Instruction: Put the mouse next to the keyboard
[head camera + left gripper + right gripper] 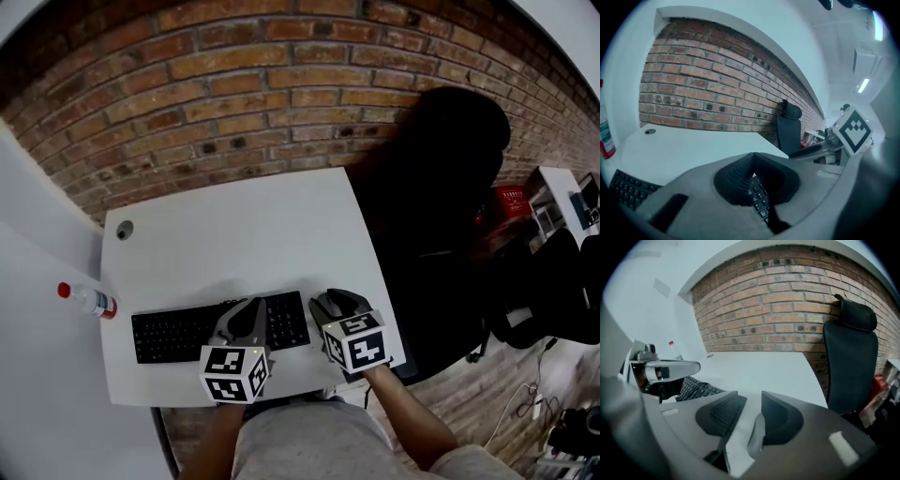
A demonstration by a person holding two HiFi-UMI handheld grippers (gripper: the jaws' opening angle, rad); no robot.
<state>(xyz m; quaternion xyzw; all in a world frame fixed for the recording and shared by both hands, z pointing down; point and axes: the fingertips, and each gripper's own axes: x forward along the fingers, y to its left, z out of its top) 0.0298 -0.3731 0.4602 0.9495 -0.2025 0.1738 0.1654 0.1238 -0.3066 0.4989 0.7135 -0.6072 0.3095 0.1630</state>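
Since the dark rounded shape that I take for the mouse [352, 302] lies on the white worktop [234, 225] just at 3 o'clock of the keyboard [178, 333], the task looks all but done. What seems left is to draw the right claw [328, 309] clear without nudging the mouse. That claw stands with its jaws apart. In the right gripper view only bare worktop shows in the gap, so I judge it holds nothing. Whether one jaw touches the mouse I cannot tell.

Both forearms enter from 6 o'clock, and both claws point toward 12 o'clock, with the marker cubes nearest the person. The right claw sits low at the keyboard's 3 o'clock end, and the mouse lies at its tip. The left claw [246, 314] hangs over the right-hand keys with its jaw tips together and nothing between them. Keys show beneath it in the left gripper view.

A bottle [89, 300] stands at 9 o'clock of the keyboard, well apart, and a black chair [441, 187] is at about 2 o'clock.
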